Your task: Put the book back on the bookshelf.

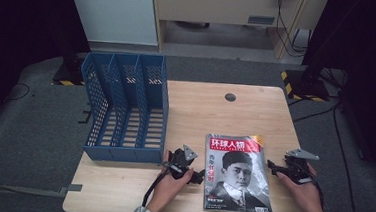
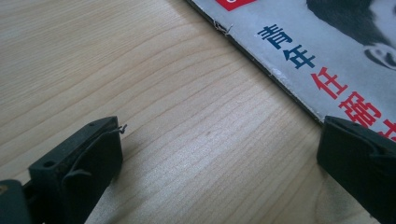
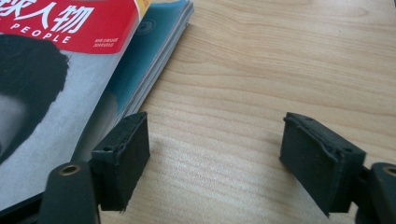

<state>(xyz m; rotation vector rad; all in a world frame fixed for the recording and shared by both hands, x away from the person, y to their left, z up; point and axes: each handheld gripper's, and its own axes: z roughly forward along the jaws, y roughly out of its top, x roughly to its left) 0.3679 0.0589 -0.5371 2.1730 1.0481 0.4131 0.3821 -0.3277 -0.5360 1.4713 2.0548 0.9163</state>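
Bare table [image 1: 235, 117] lies beyond the magazine [image 1: 239, 174]; blue file rack [image 1: 126, 106] blocks the left.

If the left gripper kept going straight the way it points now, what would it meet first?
Probably the spine edge of the grey-covered magazine with red lettering; the open left gripper has bare wooden table before it.

The magazine [image 1: 239, 174] gets chopped off by the frame in both gripper views, so the left gripper view [image 2: 327, 51] only catches a strip by its spine and the right gripper view [image 3: 60, 70] just its top corner. There's at least one more issue under the magazine, teal cover peeking out, but how many I can't tell. The small print along the magazine's bottom edge is way too tiny to read from the high view.
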